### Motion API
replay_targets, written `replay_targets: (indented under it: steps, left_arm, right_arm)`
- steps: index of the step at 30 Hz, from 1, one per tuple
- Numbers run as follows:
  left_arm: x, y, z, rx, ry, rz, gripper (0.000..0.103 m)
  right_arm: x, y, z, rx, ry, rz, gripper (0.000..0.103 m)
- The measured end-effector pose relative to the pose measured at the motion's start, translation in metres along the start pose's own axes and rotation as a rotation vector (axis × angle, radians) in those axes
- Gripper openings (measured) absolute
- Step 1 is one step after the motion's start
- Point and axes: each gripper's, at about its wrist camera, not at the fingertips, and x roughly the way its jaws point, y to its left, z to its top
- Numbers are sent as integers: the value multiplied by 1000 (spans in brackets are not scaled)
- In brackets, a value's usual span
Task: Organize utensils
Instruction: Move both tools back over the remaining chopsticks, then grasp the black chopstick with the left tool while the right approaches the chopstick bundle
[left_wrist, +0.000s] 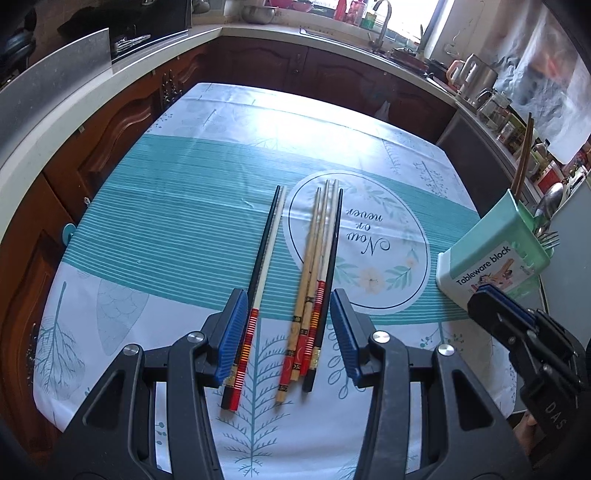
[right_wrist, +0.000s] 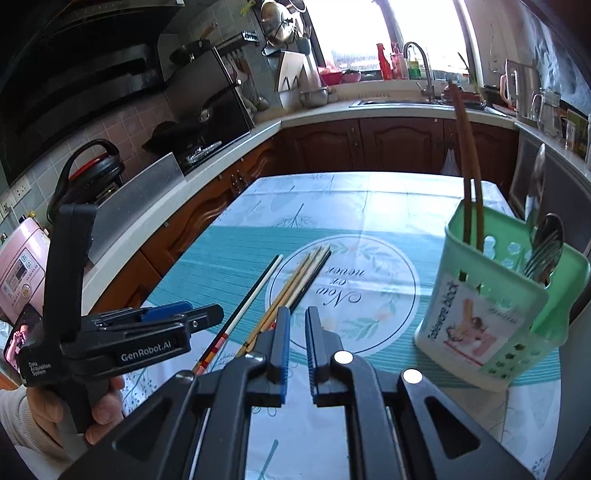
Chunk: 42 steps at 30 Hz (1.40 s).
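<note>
Two groups of chopsticks lie on the tablecloth: a black and a white one side by side (left_wrist: 266, 254) (right_wrist: 255, 288), and a bundle of several bamboo, red-banded and black ones (left_wrist: 321, 258) (right_wrist: 303, 273). My left gripper (left_wrist: 289, 332) (right_wrist: 207, 314) hovers open over their handle ends. The bundle lies between its blue pads and the pair runs under its left pad (left_wrist: 232, 332); neither pad presses on anything. My right gripper (right_wrist: 298, 332) (left_wrist: 487, 299) is shut and empty, just in front of the green tableware holder (right_wrist: 491, 295) (left_wrist: 495, 251). The holder contains two brown chopsticks (right_wrist: 469, 155), a spoon and forks.
The table (left_wrist: 177, 192) stands in a kitchen, with wooden cabinets and a counter (right_wrist: 207, 162) on the left and far sides. A sink and tap (right_wrist: 424, 74) are at the back. A pink appliance (right_wrist: 18, 269) sits at the left. A hand (right_wrist: 99, 410) holds the left gripper's handle.
</note>
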Motion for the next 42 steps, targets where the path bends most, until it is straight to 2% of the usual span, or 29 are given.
replay_targets:
  steps: [4, 14, 18, 23, 31, 37, 42]
  left_arm:
    - [4, 5, 0, -7, 14, 12, 43]
    - [27, 29, 1, -42, 82, 36, 43]
    - [39, 42, 8, -50, 122, 12, 43]
    - [65, 57, 23, -52, 219, -43, 43]
    - [92, 57, 40, 19, 311, -90, 40]
    - [100, 45, 46, 106, 337, -52, 36]
    - [105, 25, 45, 234, 361, 18, 36]
  right_arm:
    - [7, 5, -3, 4, 24, 5, 15]
    - [26, 11, -3, 0, 77, -9, 15]
    - [34, 12, -4, -5, 106, -8, 15]
    - [45, 14, -6, -8, 143, -5, 15]
    - [59, 18, -9, -17, 185, 17, 15]
    - [63, 11, -9, 11, 196, 23, 15]
    - [66, 8, -10, 30, 205, 33, 15]
